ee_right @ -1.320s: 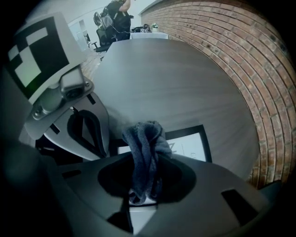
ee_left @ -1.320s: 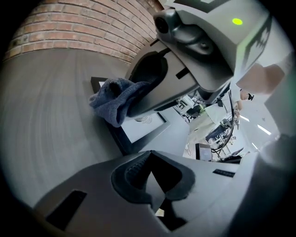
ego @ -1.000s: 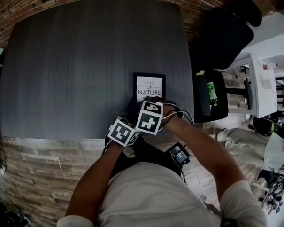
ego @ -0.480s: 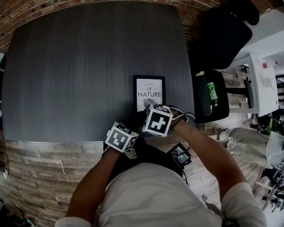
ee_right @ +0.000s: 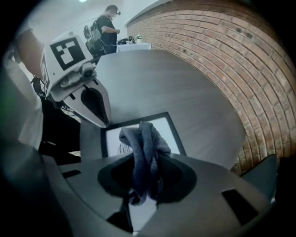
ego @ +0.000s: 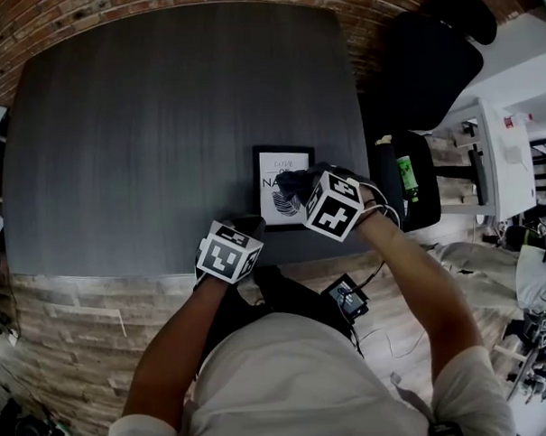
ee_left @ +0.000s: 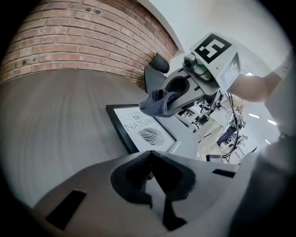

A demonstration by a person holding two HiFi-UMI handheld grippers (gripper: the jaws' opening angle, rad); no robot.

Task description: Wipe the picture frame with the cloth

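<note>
Right tongs (ee_right: 144, 159) clamped on the cloth (ee_right: 141, 136) over the picture frame (ee_left: 143, 132); left tongs (ee_left: 150, 153) pinched shut, empty, right by its corner.

Head view looks steeply down on the table (ego: 161, 127). Gripper views ride low, close, facing each other, sharing the picture frame (ee_left: 141, 130).

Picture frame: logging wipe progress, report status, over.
Right gripper shut on dark grey-blue cloth, over the black-framed nature print. Left gripper shut, empty, by the print's near corner. Nothing in the way.
</note>
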